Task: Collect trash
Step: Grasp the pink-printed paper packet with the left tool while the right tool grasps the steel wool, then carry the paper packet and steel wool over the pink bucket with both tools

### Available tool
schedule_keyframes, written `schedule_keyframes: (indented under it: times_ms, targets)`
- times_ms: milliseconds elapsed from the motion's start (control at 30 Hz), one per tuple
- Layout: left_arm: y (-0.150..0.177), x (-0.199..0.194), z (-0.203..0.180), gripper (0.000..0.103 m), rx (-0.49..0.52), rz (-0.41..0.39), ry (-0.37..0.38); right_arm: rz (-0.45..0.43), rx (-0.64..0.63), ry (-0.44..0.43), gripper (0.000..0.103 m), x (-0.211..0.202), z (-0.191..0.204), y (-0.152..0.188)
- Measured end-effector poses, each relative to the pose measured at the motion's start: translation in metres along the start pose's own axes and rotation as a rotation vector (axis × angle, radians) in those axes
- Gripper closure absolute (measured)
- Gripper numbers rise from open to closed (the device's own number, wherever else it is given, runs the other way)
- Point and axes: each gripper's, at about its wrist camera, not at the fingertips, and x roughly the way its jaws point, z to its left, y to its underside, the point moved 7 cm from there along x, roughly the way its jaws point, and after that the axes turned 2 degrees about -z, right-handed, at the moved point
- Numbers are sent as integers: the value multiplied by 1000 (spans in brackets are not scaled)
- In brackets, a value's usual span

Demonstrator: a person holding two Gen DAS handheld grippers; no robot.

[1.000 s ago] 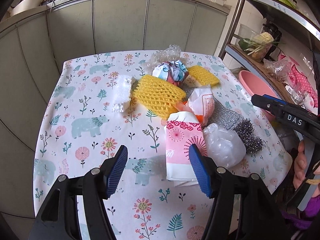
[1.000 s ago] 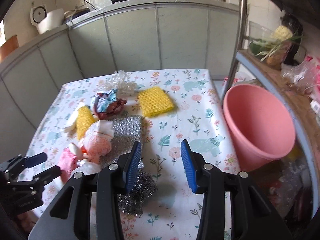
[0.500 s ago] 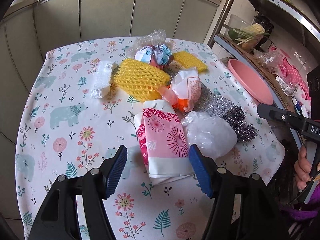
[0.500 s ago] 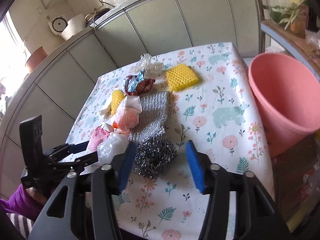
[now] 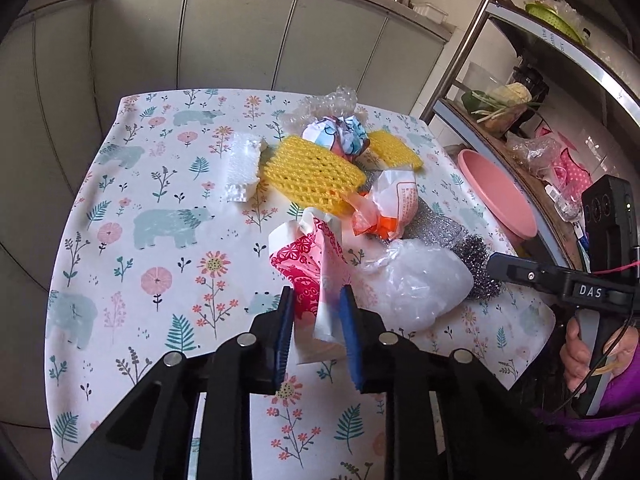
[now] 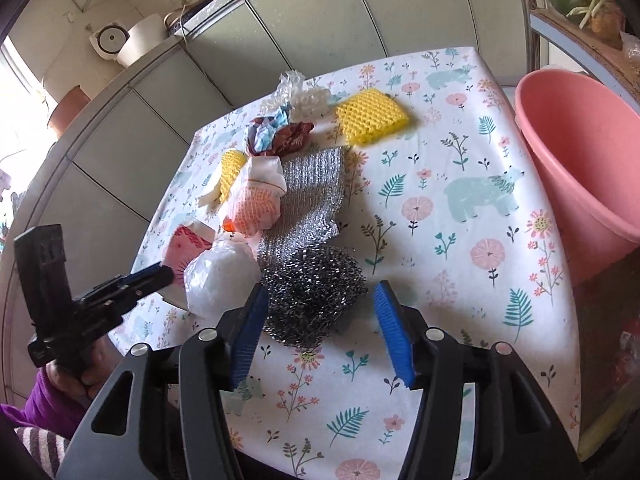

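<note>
Left gripper (image 5: pixel 316 312) points steeply down, jaws clenched on the pink bag (image 5: pixel 316 268) near the worktop's (image 5: pixel 160 184) front edge. Right gripper (image 6: pixel 320 320) tilts down likewise, jaws released, straddling the steel scourer (image 6: pixel 316 284) without pressing it. Bare cloth lies right of the scourer, toward the pink bucket (image 6: pixel 580 152) past the edge

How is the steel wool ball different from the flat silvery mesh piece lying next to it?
The steel wool ball is a rounded, tangled wad, while the silvery mesh piece lies flat as a sheet. The ball looks darker grey; the mesh piece is paler and shinier. The ball sits between the open right tongs; the mesh piece lies farther back, partly under an orange and white wrapper. Both are metallic scrubbing material on the floral tablecloth, touching each other.
</note>
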Motion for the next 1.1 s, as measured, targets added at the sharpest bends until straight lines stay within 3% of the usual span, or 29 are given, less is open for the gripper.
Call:
schedule_keyframes:
  times_ms: [300,467,633,1100]
  targets:
    - [-11,-23,10,84,-31,-61,-16,37,3,-25,47,15,6,9]
    - [-15,-32,10,84,-29,-86,-22,20,-12,-46,76,5,8,12]
    - [-19,-39,6,84,-19,-112,-17,3,-15,-56,95,-3,8,16]
    - [-44,-56,-32,84,46,-187,24,-145,-8,-32,99,-61,-6,8]
